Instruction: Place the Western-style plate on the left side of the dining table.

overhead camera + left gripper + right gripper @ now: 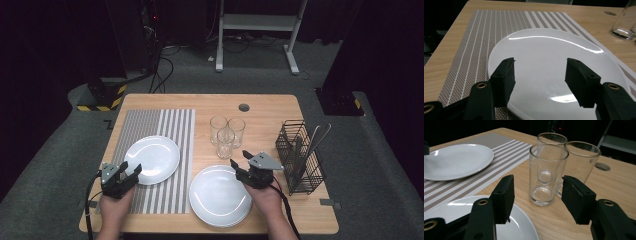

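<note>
**At the near edge, both tools spread and lined up on their targets**

At the near edge of the placemat [150, 150] sits the plate [152, 159] my left tool [131, 171] is working on: it lies flat on the striped mat, left of centre on the surface [265, 107]. In the left gripper view the plate [549, 65] runs between and under the two black jaws, which stand spread wide with its near rim below them. Nothing is pinched. I judge the tool hangs just over that rim so a grip on the edge is the shortest way in.

My right tool [240, 159] is spread too, holding nothing. It hovers over the far edge of a second plate [220, 196], which rests on bare wood just right of the mat and looks to be the top of a small stack. In the right gripper view the jaws frame the nearest glass [548, 176], upright and empty, with two more glasses [574, 162] touching or nearly touching behind it. That alignment reads to me as an approach on the front glass, the easiest of the cluster to reach.

Further right stands a wire cutlery basket [300, 157] with utensils upright in it, well apart from both tools.
</note>
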### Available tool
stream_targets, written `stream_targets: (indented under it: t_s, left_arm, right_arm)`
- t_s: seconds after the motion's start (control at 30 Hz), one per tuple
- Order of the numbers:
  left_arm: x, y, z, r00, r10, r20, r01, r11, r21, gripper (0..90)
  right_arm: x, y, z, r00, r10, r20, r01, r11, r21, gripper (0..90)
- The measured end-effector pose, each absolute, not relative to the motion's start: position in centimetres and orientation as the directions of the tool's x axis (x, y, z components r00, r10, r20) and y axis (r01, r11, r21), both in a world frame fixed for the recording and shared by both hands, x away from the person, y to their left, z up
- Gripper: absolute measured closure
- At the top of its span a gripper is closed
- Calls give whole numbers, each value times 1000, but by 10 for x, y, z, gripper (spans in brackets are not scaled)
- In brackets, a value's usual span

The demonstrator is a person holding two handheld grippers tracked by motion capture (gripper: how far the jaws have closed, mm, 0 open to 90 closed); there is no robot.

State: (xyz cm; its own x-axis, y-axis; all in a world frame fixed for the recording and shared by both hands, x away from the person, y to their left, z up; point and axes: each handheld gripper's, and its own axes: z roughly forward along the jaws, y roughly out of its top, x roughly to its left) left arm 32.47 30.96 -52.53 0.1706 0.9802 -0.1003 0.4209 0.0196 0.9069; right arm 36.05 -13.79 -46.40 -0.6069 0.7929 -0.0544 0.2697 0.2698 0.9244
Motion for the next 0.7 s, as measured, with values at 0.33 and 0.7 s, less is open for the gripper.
stream_targets:
  t_s: [0.33,0.7]
  left_arm:
    - [324,306,-527,205,975,-85,422,-9,907,378]
    - [320,308,-527,210,972,-102,419,5,908,359]
  right_arm:
    - [354,-144,-452,-581,813,-31,256,219,942,410]
    - [356,-140,-447,-569,820,-62,243,240,940,408]
